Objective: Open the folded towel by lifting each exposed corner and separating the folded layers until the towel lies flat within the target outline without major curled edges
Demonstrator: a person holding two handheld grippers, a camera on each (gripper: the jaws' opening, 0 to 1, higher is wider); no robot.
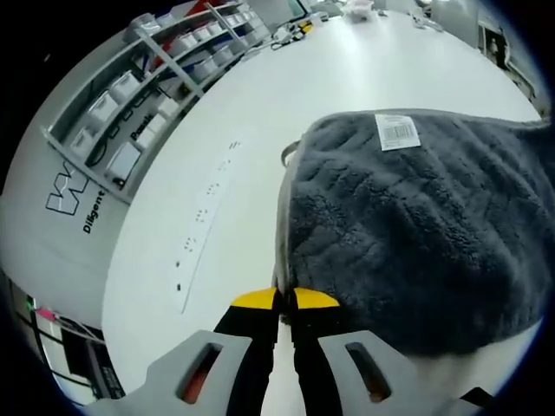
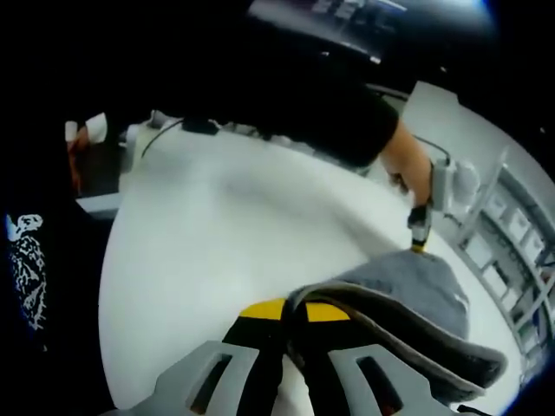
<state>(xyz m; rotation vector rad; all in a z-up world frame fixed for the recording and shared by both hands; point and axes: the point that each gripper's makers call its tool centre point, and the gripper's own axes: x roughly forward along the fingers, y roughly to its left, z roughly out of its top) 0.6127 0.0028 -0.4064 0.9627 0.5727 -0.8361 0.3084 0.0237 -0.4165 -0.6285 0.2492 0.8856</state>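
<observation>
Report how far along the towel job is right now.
Done: both grippers have hold of the grey towel. The left gripper is shut on one edge, the right gripper on another edge.
In hand: the towel is lifted and draped, its label facing up, above the white table.
Left: separating the layers and laying it flat; no outline is visible here.

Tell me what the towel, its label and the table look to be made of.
Towel: dark grey plush terry or microfibre, judging by its fuzzy, ribbed pile. Label: thin white tag with a printed barcode, probably paper or woven fabric; too small to tell. Table: smooth white surface with a soft sheen, likely laminate or painted board.
</observation>
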